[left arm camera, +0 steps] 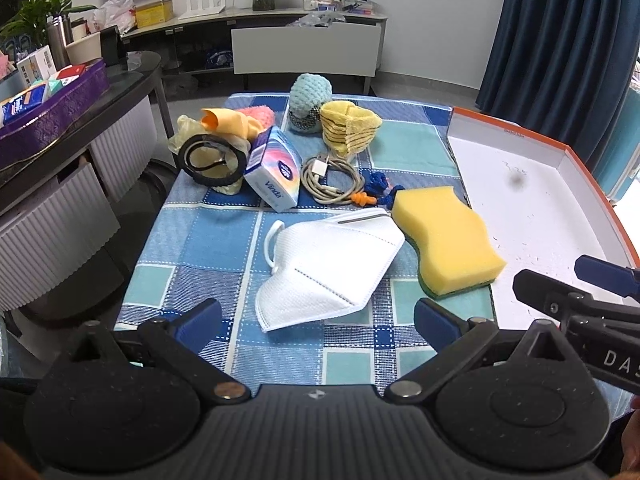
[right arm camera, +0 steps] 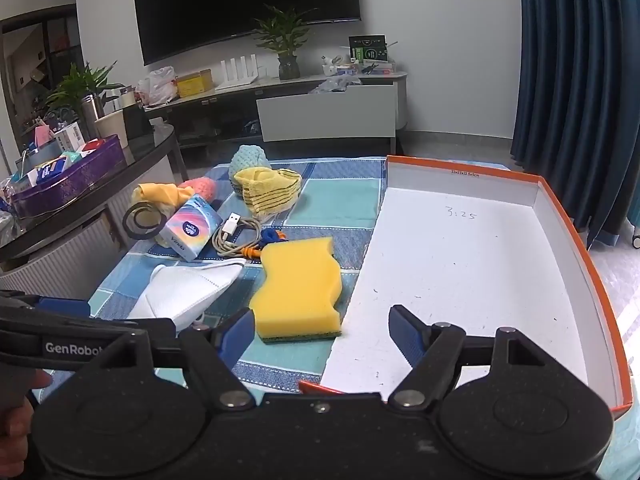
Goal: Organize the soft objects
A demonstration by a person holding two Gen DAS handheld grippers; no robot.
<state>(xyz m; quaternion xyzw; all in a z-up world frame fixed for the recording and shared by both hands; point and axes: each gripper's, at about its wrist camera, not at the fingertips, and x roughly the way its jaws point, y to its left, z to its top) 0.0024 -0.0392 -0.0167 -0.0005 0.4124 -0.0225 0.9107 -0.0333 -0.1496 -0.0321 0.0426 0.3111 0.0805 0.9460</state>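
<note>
Fingers (left arm camera: 200, 320) both pairs apart, empty | mask (left arm camera: 332, 268) beside sponge (left arm camera: 448, 244) | cable (left arm camera: 332, 180), tissue pack (left arm camera: 272, 172) behind

White wall (right arm camera: 440, 40), wall-mounted television (right arm camera: 240, 4), blue curtains (right arm camera: 568, 60)

Both views are evenly lit by soft, cool light; brighter daylight enters at the right edge beside the curtain (right arm camera: 560, 80). Shadows are faint and short, as under the sponge (left arm camera: 448, 236). Strong fisheye bending curves the box (right arm camera: 580, 240) rim and room edges. Focus is sharp centrally, softer at the corners. Wall television (right arm camera: 240, 4) shows no glare.
</note>
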